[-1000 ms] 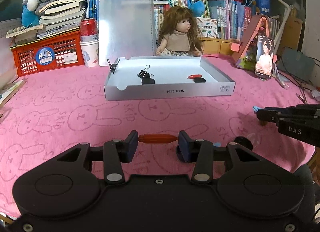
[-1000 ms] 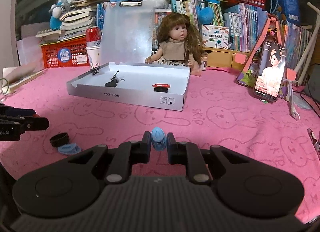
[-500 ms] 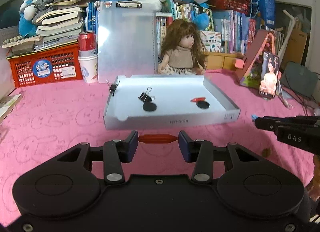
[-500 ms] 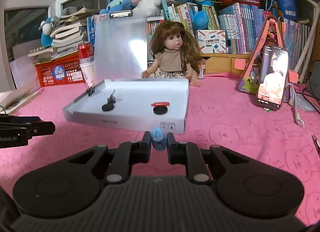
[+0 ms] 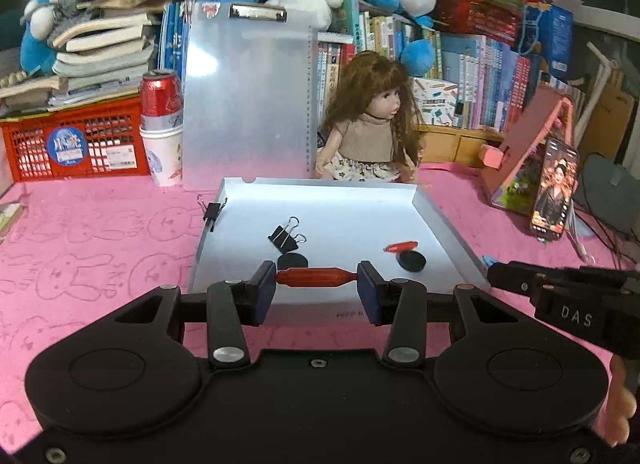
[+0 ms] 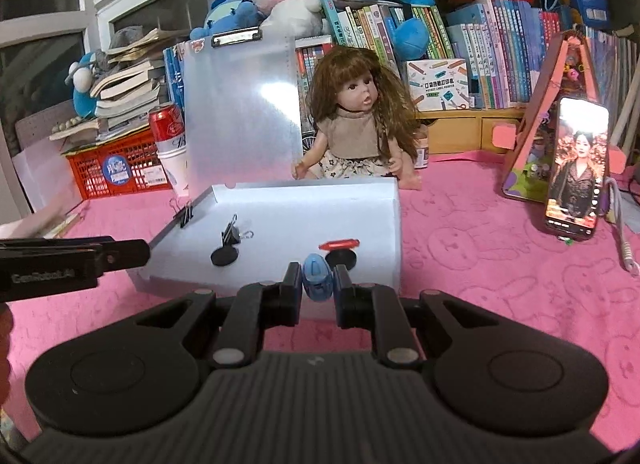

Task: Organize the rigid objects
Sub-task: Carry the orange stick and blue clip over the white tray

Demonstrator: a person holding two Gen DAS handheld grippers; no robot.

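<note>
My left gripper [image 5: 317, 279] is shut on a flat red disc [image 5: 316, 276], held edge-on just over the near edge of the white tray [image 5: 448, 219]. My right gripper [image 6: 317, 280] is shut on a small blue piece [image 6: 317, 276] above the tray's near right corner [image 6: 392, 248]. In the tray lie a black binder clip [image 5: 285, 238], two black round pieces [image 5: 411, 262] [image 5: 293, 261] and another red disc [image 5: 400, 247]. A second binder clip [image 5: 213, 211] grips the tray's left wall. The right gripper's fingers [image 5: 520, 276] show at right in the left wrist view.
A doll [image 5: 372, 127] sits behind the tray, a clear clipboard [image 5: 248, 95] leans at back left. A red can on a paper cup [image 5: 162, 123] and a red basket [image 5: 72, 143] stand left. A phone on a pink stand [image 5: 554, 191] stands right. Pink cloth covers the table.
Both grippers have risen from the cloth and moved forward to the tray, each keeping its piece. The black ring and blue piece left on the cloth are out of view.
</note>
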